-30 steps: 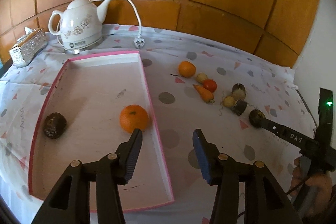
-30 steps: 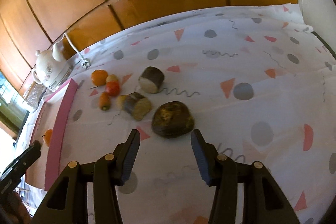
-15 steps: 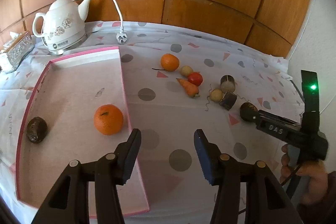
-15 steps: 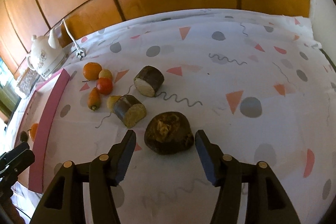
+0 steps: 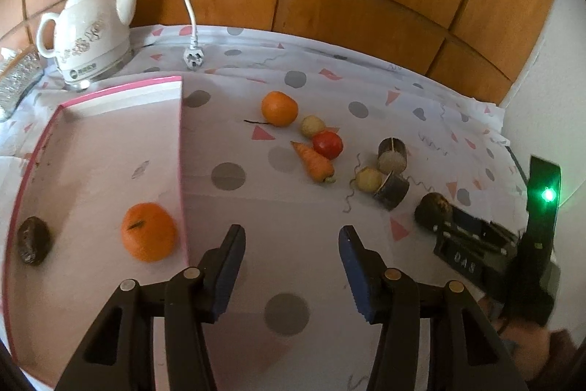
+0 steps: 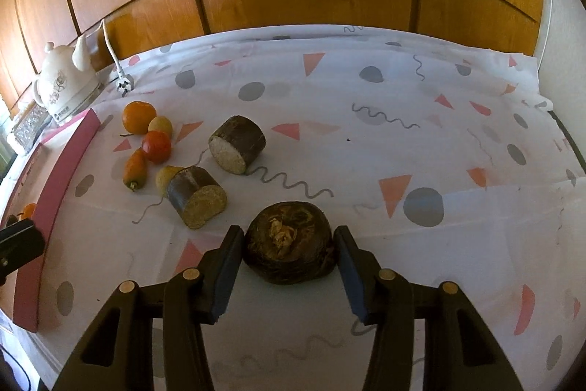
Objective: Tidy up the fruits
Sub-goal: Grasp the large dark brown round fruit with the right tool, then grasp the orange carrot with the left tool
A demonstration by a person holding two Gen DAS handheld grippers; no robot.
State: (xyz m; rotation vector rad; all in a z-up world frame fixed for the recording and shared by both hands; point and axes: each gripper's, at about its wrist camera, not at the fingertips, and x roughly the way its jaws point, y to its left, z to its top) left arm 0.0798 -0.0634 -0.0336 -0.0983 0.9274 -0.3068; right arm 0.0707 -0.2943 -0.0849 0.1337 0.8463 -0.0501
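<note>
A dark round fruit (image 6: 293,255) lies on the patterned cloth between my right gripper's (image 6: 289,233) blue pads. The jaws are closing and both pads touch its sides. My left gripper (image 5: 291,244) hangs open with nothing between its fingers, just right of the pink tray (image 5: 110,141). In the tray lie an orange (image 5: 149,231) and a dark fruit (image 5: 34,240). Loose on the cloth are another orange (image 5: 279,108), a tomato (image 5: 327,144), a carrot (image 5: 315,165), two small yellow fruits (image 5: 312,126) and two cut dark-skinned pieces (image 6: 238,143).
A white kettle (image 5: 88,35) stands at the back left with its plug (image 5: 191,59) lying on the cloth. A silver tissue box (image 5: 18,79) sits at the far left. Wooden panels back the table, and a white wall bounds the right side.
My left gripper has slid right, from over the tray to over the cloth. My right gripper has moved forward around the dark round fruit and its pads now meet it.
</note>
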